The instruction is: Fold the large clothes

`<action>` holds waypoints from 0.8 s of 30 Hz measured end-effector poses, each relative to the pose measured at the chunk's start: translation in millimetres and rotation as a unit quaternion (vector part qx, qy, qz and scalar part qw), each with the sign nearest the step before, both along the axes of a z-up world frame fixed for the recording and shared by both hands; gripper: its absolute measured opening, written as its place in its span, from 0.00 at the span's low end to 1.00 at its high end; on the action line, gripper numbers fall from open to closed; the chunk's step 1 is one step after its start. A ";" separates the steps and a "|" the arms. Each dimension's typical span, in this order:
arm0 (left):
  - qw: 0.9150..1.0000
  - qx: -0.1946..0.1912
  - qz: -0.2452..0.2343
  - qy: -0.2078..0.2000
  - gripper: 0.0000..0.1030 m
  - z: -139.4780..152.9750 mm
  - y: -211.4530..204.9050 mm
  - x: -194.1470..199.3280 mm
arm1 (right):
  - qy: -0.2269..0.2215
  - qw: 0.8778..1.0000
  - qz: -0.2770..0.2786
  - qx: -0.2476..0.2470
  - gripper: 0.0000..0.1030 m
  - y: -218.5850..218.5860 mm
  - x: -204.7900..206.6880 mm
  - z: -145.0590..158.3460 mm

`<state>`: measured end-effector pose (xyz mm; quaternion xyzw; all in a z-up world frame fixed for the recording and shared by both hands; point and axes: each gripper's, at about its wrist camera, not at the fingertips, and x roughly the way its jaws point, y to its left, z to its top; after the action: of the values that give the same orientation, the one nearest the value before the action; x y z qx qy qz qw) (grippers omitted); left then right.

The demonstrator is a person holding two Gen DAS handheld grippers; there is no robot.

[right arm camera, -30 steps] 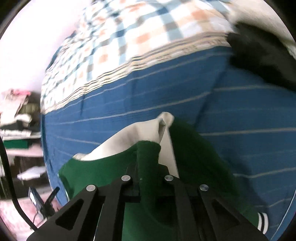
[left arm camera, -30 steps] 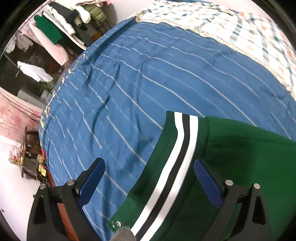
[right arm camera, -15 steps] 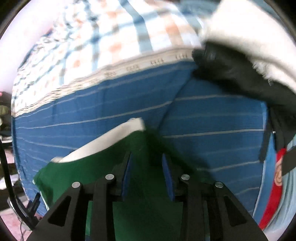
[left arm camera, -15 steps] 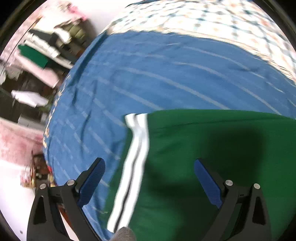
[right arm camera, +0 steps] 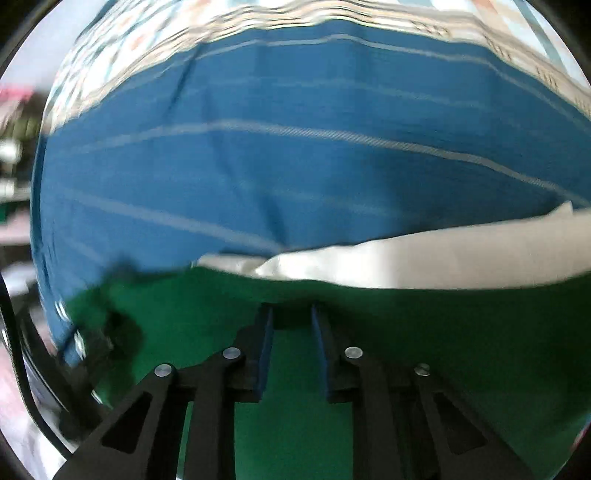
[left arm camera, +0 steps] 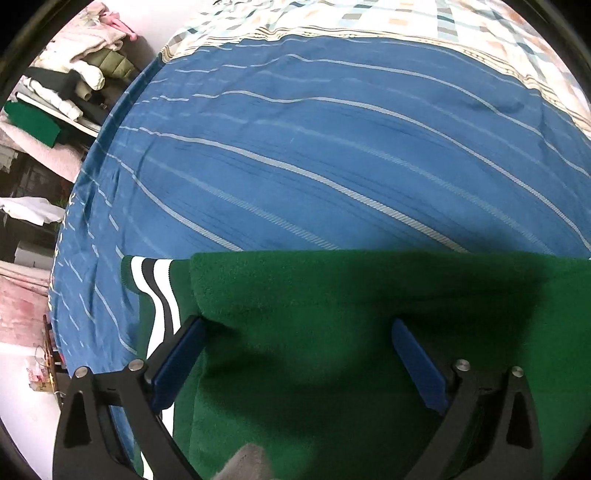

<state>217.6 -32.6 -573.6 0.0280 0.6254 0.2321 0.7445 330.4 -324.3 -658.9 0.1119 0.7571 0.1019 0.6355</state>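
Since the earlier frames the green garment (left arm camera: 332, 332) has swung across the left wrist view: the white-and-black striped cuff (left arm camera: 151, 280), which ran down the middle between the fingers, now sits off to the left, and a folded green edge runs straight across the picture. The left gripper (left arm camera: 295, 350) stands with its blue pads wide apart, the cloth lying between and under them, gripped by neither. Beyond the fold, the blue striped bedspread (left arm camera: 314, 147) fills the view, with a checked quilt (left arm camera: 406, 18) at the far end and stacked clothes on shelves (left arm camera: 55, 92) to the left.

From the right wrist, the picture is blurred by motion. The right gripper (right arm camera: 291, 321), clamped on a green fold a second ago, has loosened: its pads now stand a narrow gap apart with green fabric showing between them, and whether they still touch the cloth cannot be told. The garment's pale lining (right arm camera: 424, 258) lies exposed along the far edge, just ahead of the fingertips, on the bedspread.

By the look of it, one fold has just been laid down on the bed and released. The next move likely calls for both grippers to find a fresh edge, probably the cuffed sleeve at the left, and carry it over the body without dragging the layer underneath.
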 end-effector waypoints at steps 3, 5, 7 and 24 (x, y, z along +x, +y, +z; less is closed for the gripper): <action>1.000 -0.001 0.005 -0.009 1.00 10.8 -1.5 -3.6 | 0.023 1.000 -0.008 0.016 0.20 -9.9 5.6 0.8; 1.000 -0.004 0.008 -0.021 1.00 27.2 -3.6 -9.7 | 0.013 0.999 -0.018 0.039 0.20 -23.0 6.7 17.9; 0.999 -0.013 0.014 -0.042 1.00 42.9 -7.5 -18.6 | -0.067 0.996 -0.032 0.049 0.26 -50.6 -1.4 59.4; 0.997 -0.081 -0.003 0.008 1.00 9.4 -126.3 -19.8 | -0.024 0.991 -0.114 -0.060 0.24 -186.3 -22.2 -11.6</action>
<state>197.8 -158.9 -564.2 -0.0285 0.6480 0.1783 0.7399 308.2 -510.6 -670.5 0.1563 0.7286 -0.0139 0.6667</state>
